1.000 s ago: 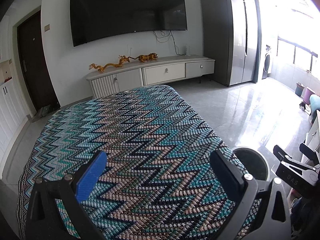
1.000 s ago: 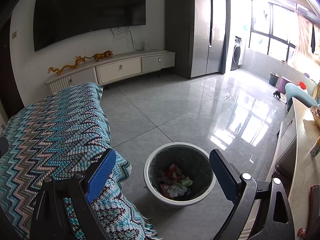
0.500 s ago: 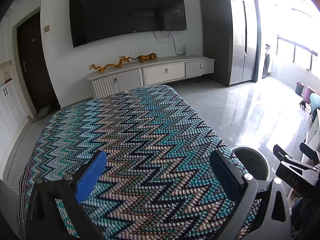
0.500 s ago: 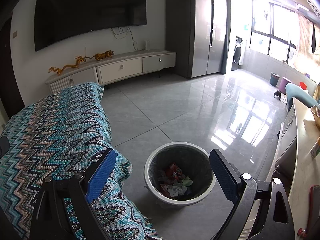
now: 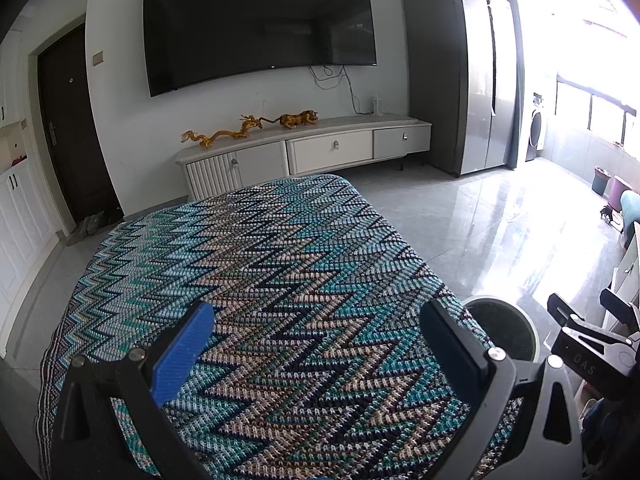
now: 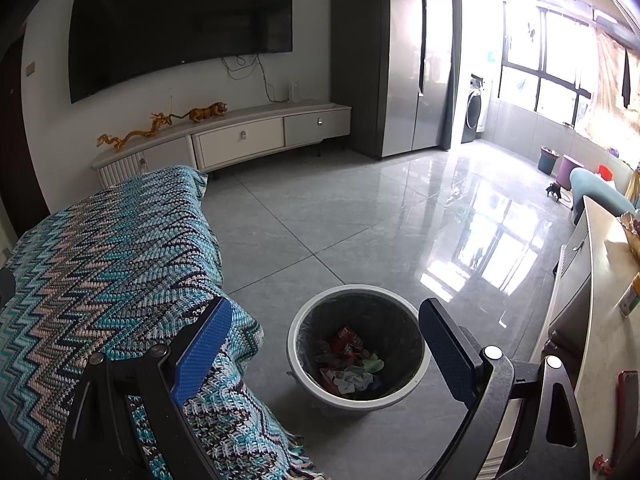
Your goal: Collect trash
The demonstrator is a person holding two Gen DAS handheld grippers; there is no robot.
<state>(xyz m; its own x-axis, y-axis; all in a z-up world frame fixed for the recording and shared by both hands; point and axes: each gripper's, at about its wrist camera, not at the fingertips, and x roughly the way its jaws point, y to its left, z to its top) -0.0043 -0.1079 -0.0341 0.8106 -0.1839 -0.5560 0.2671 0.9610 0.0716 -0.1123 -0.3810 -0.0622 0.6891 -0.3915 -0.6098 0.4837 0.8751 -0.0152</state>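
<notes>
Across the last second nothing has shifted: the left claw (image 5: pixel 316 344) remains spread and empty above the zigzag blanket (image 5: pixel 260 280), which shows no loose trash in either view. The right claw (image 6: pixel 324 340) likewise remains spread and empty over the bin (image 6: pixel 296 344) on the floor beside the blanket, with the trash (image 6: pixel 352 364) already lying inside. Collection therefore appears complete, or nearly so.

Crumpled wrappers (image 6: pixel 350 364) heaped inside upright white-rimmed bin (image 6: pixel 304 376) on floor
</notes>
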